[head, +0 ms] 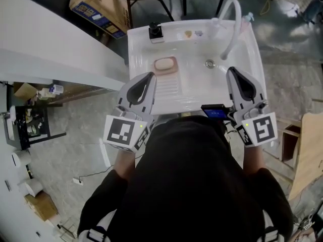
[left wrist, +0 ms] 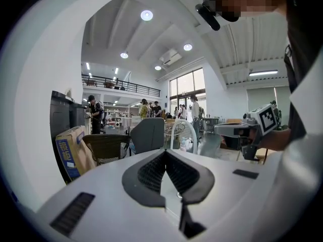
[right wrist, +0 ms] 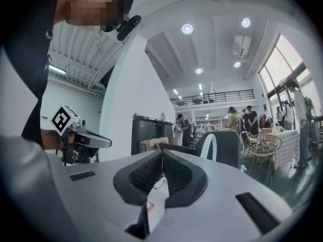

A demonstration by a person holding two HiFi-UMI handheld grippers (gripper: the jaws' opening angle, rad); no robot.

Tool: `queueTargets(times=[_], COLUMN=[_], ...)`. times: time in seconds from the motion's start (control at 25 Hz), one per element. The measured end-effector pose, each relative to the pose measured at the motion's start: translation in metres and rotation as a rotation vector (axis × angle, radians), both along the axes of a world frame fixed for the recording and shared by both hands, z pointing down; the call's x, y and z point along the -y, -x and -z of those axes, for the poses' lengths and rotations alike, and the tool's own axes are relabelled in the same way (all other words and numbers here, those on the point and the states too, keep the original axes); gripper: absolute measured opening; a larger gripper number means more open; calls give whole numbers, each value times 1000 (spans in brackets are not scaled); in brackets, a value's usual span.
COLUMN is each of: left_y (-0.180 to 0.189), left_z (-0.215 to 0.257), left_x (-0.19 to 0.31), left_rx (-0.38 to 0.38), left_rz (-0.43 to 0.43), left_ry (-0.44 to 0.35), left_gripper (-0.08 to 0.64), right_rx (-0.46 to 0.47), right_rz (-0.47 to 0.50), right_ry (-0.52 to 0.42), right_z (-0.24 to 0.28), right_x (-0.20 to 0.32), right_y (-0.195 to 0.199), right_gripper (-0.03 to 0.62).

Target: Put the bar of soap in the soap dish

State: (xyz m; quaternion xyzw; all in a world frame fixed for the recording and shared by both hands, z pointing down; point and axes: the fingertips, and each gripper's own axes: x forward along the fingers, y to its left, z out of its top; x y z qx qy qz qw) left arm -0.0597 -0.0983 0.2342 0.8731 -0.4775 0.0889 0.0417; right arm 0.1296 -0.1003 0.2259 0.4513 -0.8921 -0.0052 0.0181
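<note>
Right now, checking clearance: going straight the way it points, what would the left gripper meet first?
Likely nothing close: the left gripper aims nearly level, above the sink; the grey chair beyond stands in line first, though depth is unclear.

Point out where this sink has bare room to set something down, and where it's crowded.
Free: the basin floor between the soap dish and the drain, and the ribbed slope just in front of the dish. Crowded: the back ledge, with a black device, small items and the faucet arching over the right side.
</note>
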Motion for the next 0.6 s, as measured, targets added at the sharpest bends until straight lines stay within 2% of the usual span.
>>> queueTargets(times=[0.6], left_y=[-8], left_z=[-1], left_x=[-4], left_rx=[5], left_rz=[-17], left_ry=[-5], left_gripper=[3], right_rx=[6], right_rz=[10], right_ry=[-8], right_z=[2], right_x=[1], right_y=[0], right_gripper=[21])
